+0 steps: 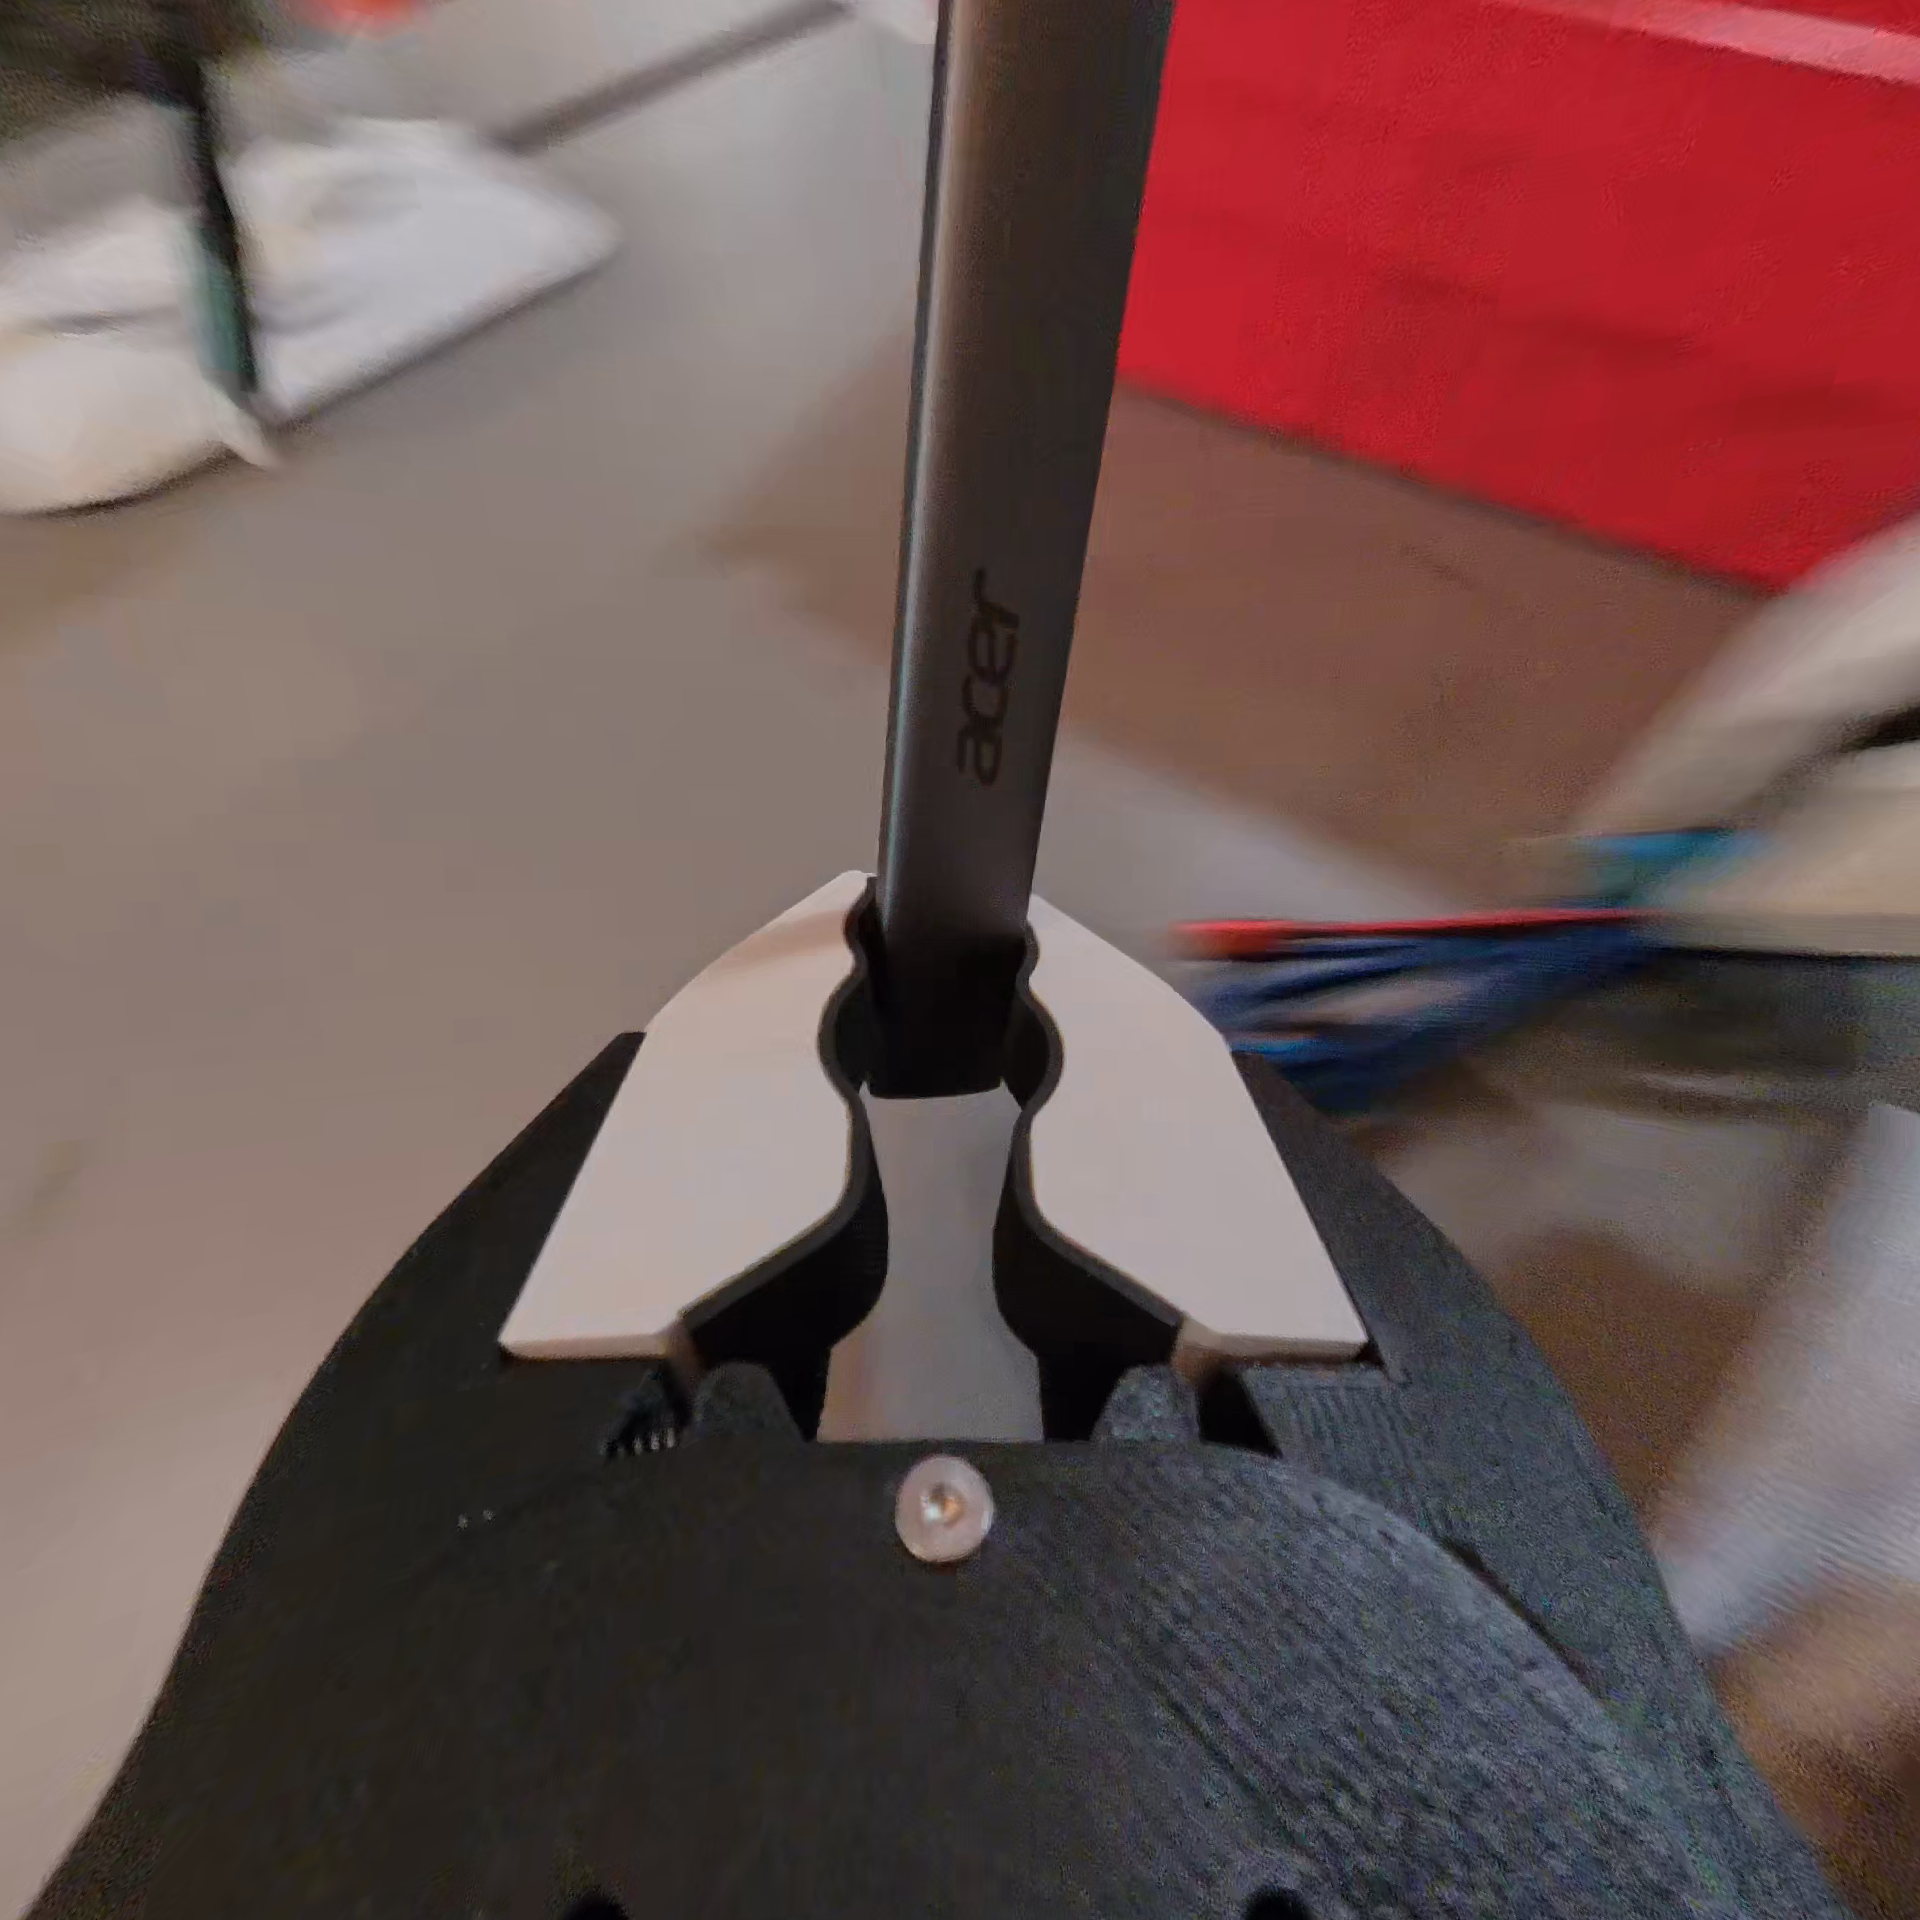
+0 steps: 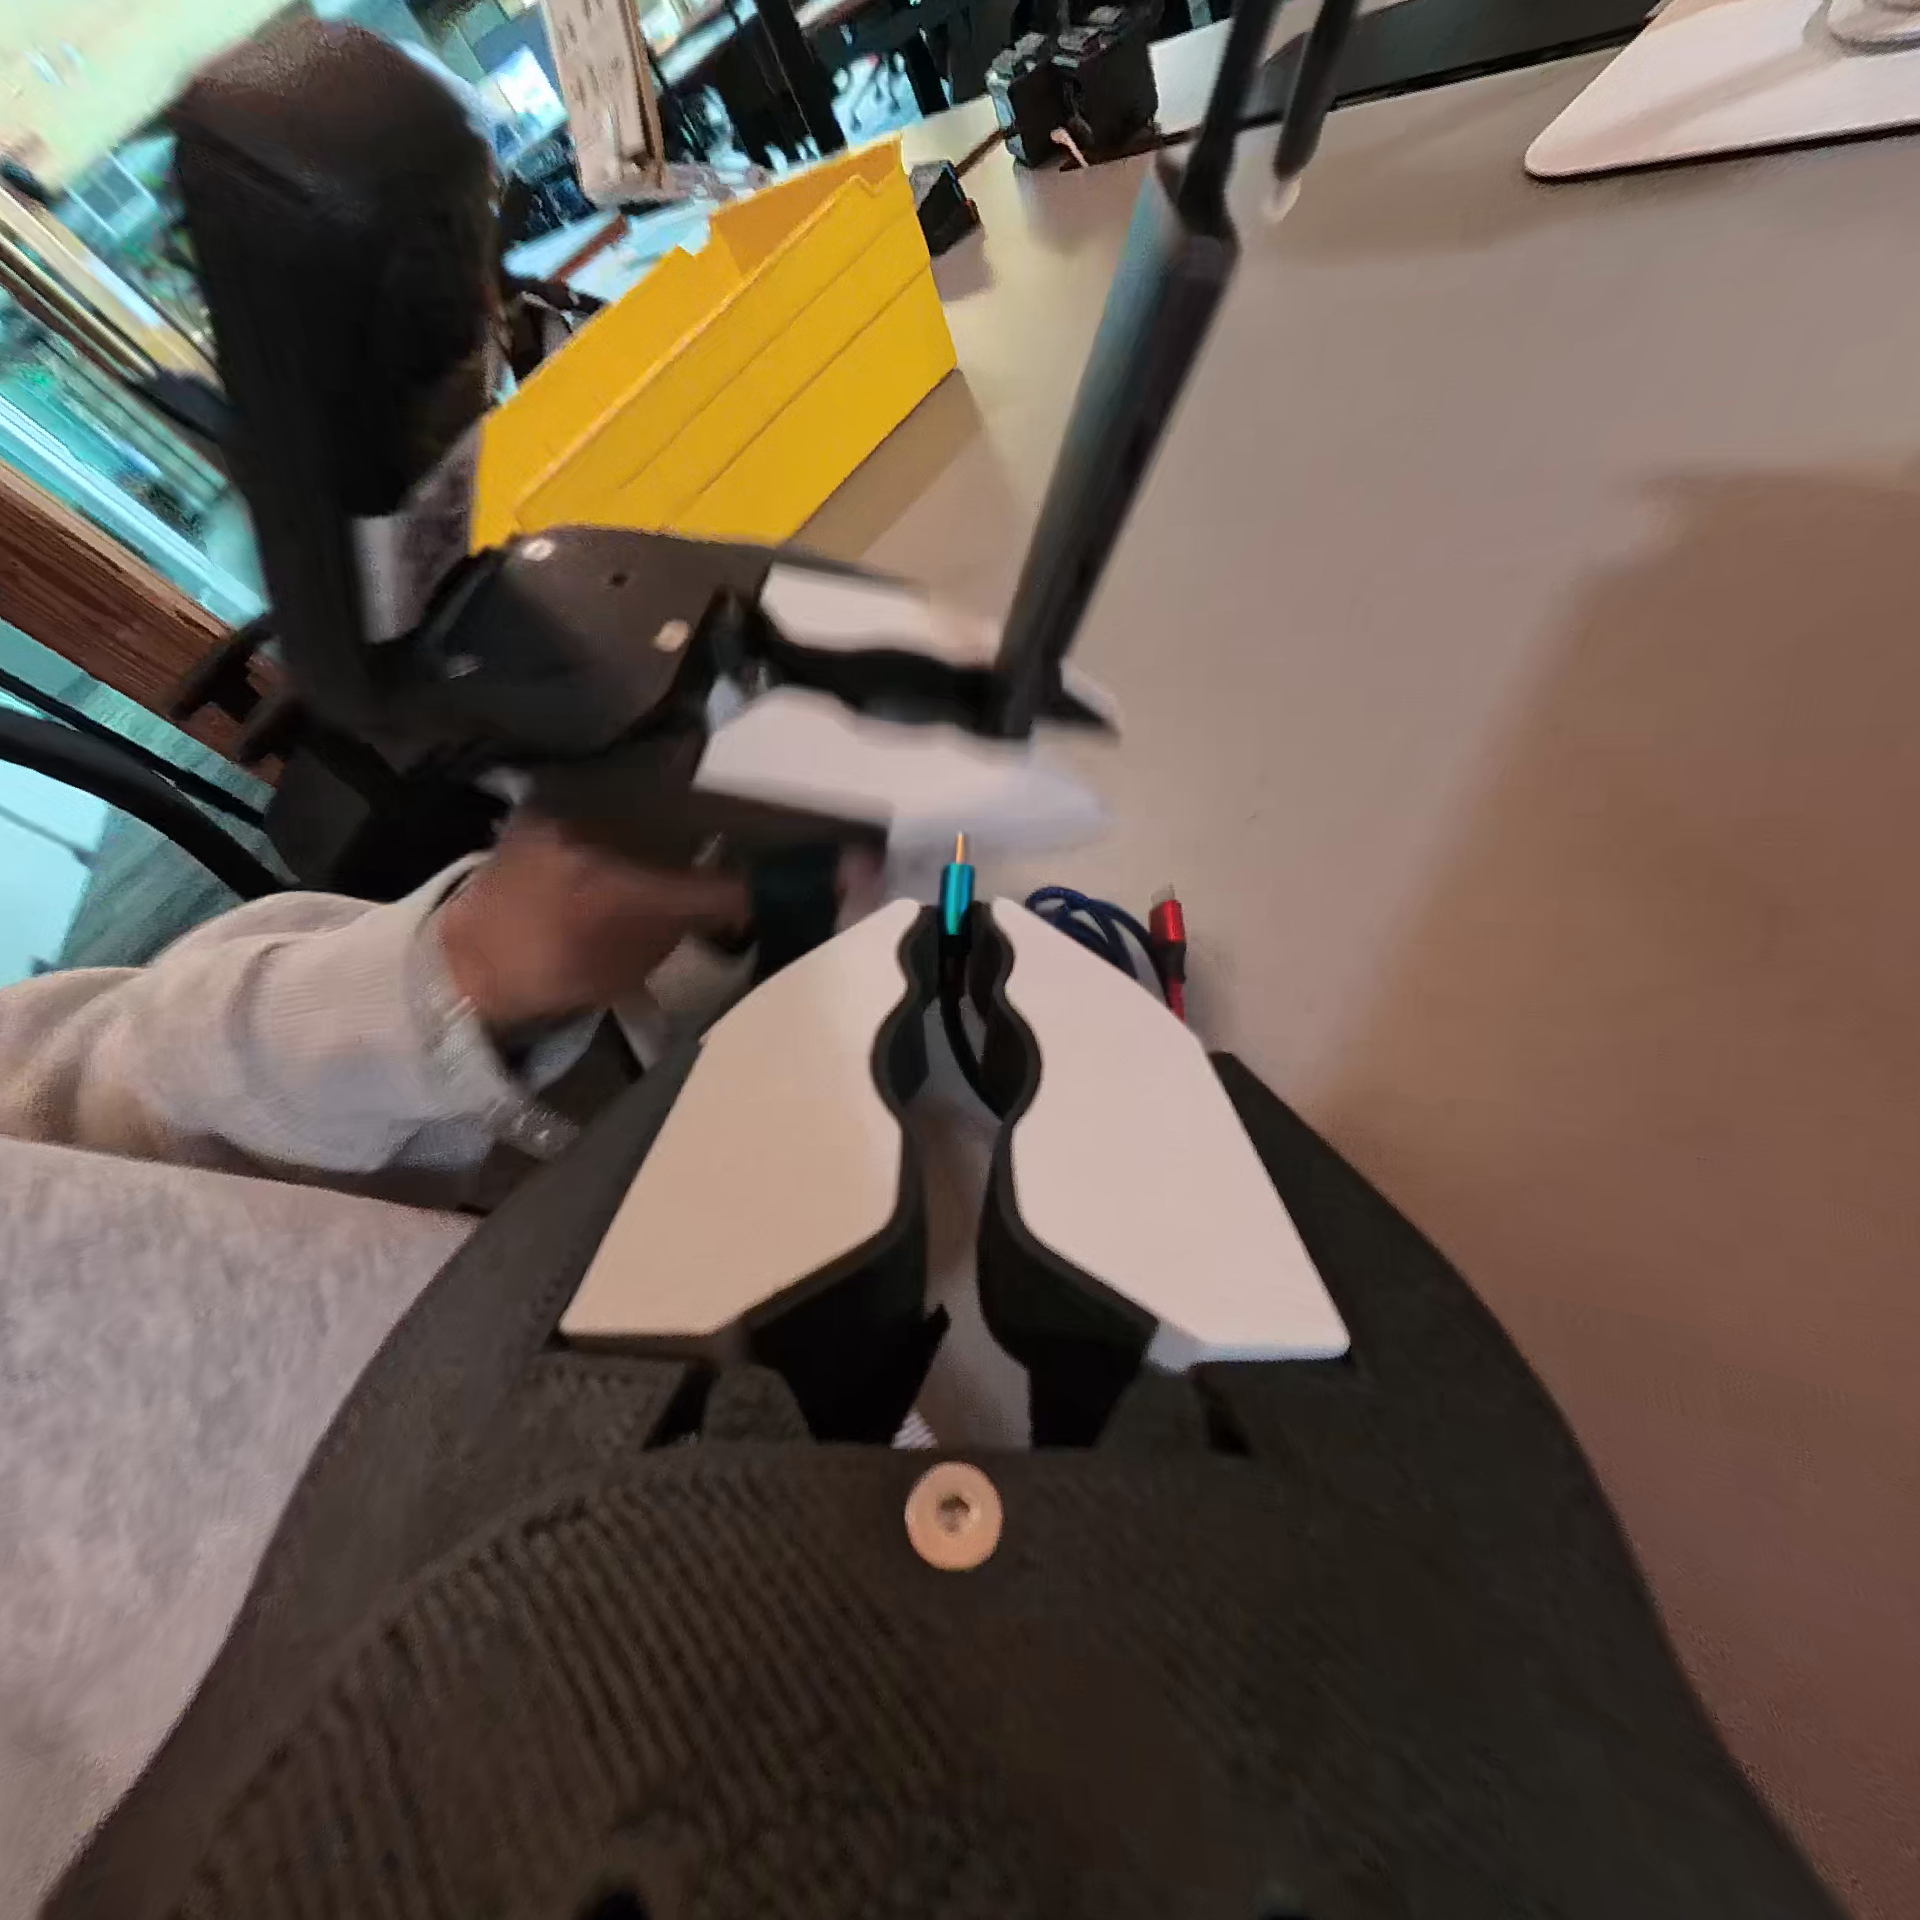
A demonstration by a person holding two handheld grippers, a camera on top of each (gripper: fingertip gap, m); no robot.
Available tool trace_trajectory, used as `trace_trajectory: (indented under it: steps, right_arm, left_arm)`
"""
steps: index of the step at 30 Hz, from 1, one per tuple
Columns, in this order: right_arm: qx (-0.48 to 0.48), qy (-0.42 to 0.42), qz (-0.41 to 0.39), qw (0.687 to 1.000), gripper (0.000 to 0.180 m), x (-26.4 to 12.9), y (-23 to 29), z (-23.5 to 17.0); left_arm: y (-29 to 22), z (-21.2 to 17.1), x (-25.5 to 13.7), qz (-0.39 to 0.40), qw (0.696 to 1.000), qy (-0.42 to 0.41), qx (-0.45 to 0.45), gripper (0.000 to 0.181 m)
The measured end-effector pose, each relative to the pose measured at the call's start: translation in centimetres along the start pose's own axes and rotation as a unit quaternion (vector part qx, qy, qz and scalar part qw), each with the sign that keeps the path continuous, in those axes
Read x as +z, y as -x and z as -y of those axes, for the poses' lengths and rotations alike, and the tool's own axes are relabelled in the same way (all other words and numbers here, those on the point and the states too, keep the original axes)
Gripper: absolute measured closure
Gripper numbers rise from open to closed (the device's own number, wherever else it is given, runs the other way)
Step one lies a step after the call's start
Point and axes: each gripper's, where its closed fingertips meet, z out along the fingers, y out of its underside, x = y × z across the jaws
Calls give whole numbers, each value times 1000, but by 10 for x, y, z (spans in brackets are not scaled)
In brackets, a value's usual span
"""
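While the left gripper [image 1: 940, 935] clamps down, its white fingers [image 1: 727, 1122] are closed on the near end of a slim dark grey device [image 1: 997, 468], a flat slab with a printed mark on its face, which stands up and away from the jaws. From the right wrist view that same device [image 2: 1117, 416] rises tilted off the tabletop [image 2: 1507, 727], its lower end pinched in the left gripper [image 2: 997, 717], and two thin dark rods stick out of its far end. A hand [image 2: 582, 935] in a pale sleeve [image 2: 260, 1039] holds that gripper from the near left edge of the table.

Over to the right gripper [image 2: 956, 914]: its jaws are pressed together on a blue plug [image 2: 956, 894], a thin metal tip poking out past the fingertips. Just beside it lie a blue braided cable [image 2: 1091, 925] and a red plug [image 2: 1169, 925], close together on the tabletop. In the left wrist view the cable bundle [image 1: 1403, 987] is a blue and red smear, too blurred to sort out.

Toward the far left edge sit yellow bins [image 2: 727, 374], stacked together. A white pad [image 2: 1714, 114] rests at the far right corner. A red surface [image 1: 1507, 260] fills the upper right of the left view, pale bags [image 1: 312, 291] the upper left.
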Motion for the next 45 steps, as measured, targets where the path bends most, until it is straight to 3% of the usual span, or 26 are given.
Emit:
trace_trajectory:
  steps: [1, 2, 3, 6, 10, 15, 16, 19, 23, 25, 28, 32, 35, 38, 42, 43, 45]
  right_arm:
    - [12, -10, 4, 1000, 173, -11, 1, 1]
    - [18, -27, -14, 999, 173, -23, -4, 3]
    - [6, -41, -38, 998, 173, -32, -10, 7]
    - [-87, -53, -79, 992, 173, -28, -12, 22]
    - [-202, -23, -145, 968, 173, -19, -23, 21]
    - [-264, 32, -190, 945, 123, -25, -34, 10]
    - [-289, 41, -211, 933, 122, -29, -38, 12]
    - [-332, 86, -252, 905, 128, -36, -49, 8]
    - [-274, 179, -254, 910, 120, -26, -76, -33]
    - [-247, 204, -260, 911, 130, -23, -90, -47]
    - [-207, 192, -254, 925, 155, -21, -95, -49]
    - [-235, 131, -222, 937, 162, -26, -71, -22]
    - [-316, 10, -234, 919, 162, -61, -41, 42]
    - [-461, -46, -267, 845, 161, -124, -29, 97]
    - [-577, 64, -272, 767, 161, -191, -64, 105]
    - [-585, 90, -261, 762, 160, -202, -77, 102]
    - [-566, 131, -220, 784, 159, -211, -98, 91]
  left_arm:
    - [49, -9, -10, 24, 997, 4, -69, 158]
    - [71, -4, -27, -39, 981, -23, -191, 159]
    - [82, 10, -47, -65, 964, -77, -248, 159]
    - [65, 13, -49, -47, 983, -71, -162, 158]
    - [45, 6, -35, -96, 981, -65, -156, 159]
    - [45, 1, -34, -108, 981, -65, -148, 159]
    - [44, 0, -33, -114, 980, -66, -152, 159]
    - [41, -1, -32, -128, 977, -67, -159, 159]
    - [31, -2, -28, -145, 975, -61, -157, 159]
    - [24, -3, -26, -155, 975, -58, -150, 159]
    - [17, -4, -23, -162, 976, -52, -138, 159]
    - [12, -4, -22, -171, 974, -49, -137, 159]
    - [13, -4, -24, -172, 974, -53, -139, 159]
    - [13, -2, -26, -181, 970, -60, -154, 159]
    - [11, 3, -28, -196, 962, -72, -178, 159]
    - [11, 3, -28, -195, 962, -73, -178, 159]
    - [10, 4, -28, -190, 963, -73, -176, 158]
